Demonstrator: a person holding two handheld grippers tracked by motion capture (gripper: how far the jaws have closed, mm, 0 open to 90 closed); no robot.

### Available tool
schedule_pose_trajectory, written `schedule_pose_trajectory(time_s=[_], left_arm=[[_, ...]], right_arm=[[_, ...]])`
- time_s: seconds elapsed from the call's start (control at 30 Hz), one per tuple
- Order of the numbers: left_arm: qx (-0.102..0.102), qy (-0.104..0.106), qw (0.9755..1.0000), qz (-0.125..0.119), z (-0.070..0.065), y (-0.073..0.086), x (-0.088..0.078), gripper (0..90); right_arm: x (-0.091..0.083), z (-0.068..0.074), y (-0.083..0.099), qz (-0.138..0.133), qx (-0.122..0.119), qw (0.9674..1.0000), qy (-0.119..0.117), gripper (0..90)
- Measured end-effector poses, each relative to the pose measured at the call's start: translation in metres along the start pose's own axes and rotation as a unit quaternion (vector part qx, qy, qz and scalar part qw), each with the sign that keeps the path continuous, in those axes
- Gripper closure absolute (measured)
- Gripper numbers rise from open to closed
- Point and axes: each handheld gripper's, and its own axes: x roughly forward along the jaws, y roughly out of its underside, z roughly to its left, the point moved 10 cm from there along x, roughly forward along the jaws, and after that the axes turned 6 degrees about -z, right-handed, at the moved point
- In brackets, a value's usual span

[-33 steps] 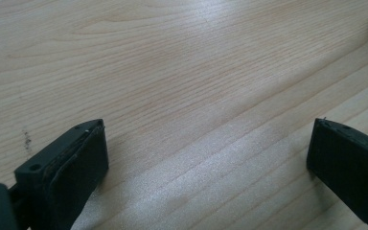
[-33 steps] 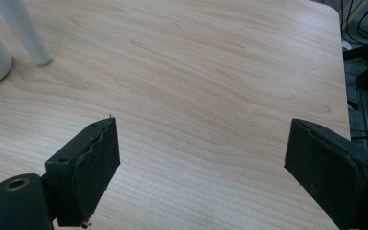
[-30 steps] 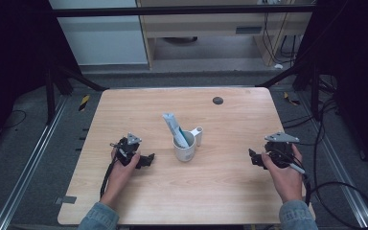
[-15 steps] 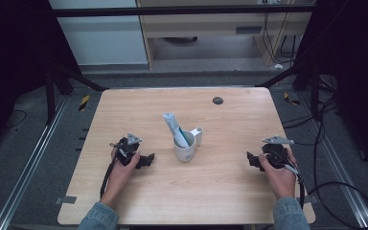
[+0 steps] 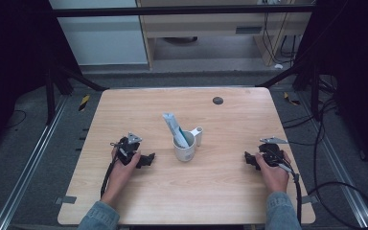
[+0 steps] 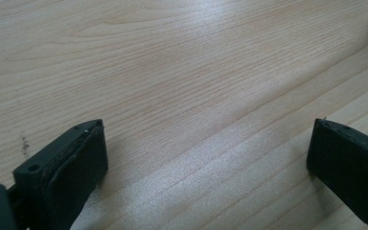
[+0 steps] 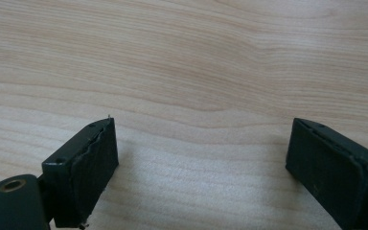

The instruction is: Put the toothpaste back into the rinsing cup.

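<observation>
At the near edge of the wooden table (image 5: 124, 201), two forearms are seen coming in from below. The left gripper (image 5: 146, 159) is rested low on the wood, jaws spread wide with nothing between them. The right gripper (image 5: 248, 158) is held the same way, wide and empty, well apart from the left. Between them, a little farther in, a white mug (image 5: 184, 148) is stood upright, and a blue-and-white tube (image 5: 176, 126) is leaned inside it, its top tilted away to the left. A small dark disc (image 5: 217, 100) is seen near the far edge. A risk is judged here: if the tube is grasped carelessly, the mug may be tipped over.
</observation>
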Motion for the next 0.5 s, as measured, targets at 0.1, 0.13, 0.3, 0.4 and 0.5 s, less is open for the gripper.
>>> schedule_pose_trajectory(time_s=[0.1, 0.13, 0.3, 0.4, 0.5], left_arm=[[0.0, 0.0, 1.0, 0.0, 0.0, 0.0, 0.0, 0.0], [0.0, 0.0, 1.0, 0.0, 0.0, 0.0, 0.0, 0.0], [0.0, 0.0, 1.0, 0.0, 0.0, 0.0, 0.0, 0.0], [0.0, 0.0, 1.0, 0.0, 0.0, 0.0, 0.0, 0.0], [0.001, 0.0, 1.0, 0.0, 0.0, 0.0001, -0.0001, 0.0]], right_arm=[[0.0025, -0.0018, -0.001, -0.002, -0.001, 1.0, 0.009, 9.0], [0.0034, -0.0031, -0.0009, -0.003, -0.001, 0.9999, 0.013, 7.8], [0.0053, -0.0027, -0.0011, -0.011, 0.001, 0.9998, 0.016, 5.5], [0.0046, -0.0025, 0.0006, -0.008, -0.005, 0.9999, 0.013, 2.9], [0.0055, -0.0038, 0.0012, -0.004, 0.0, 0.9999, 0.016, 0.4]])
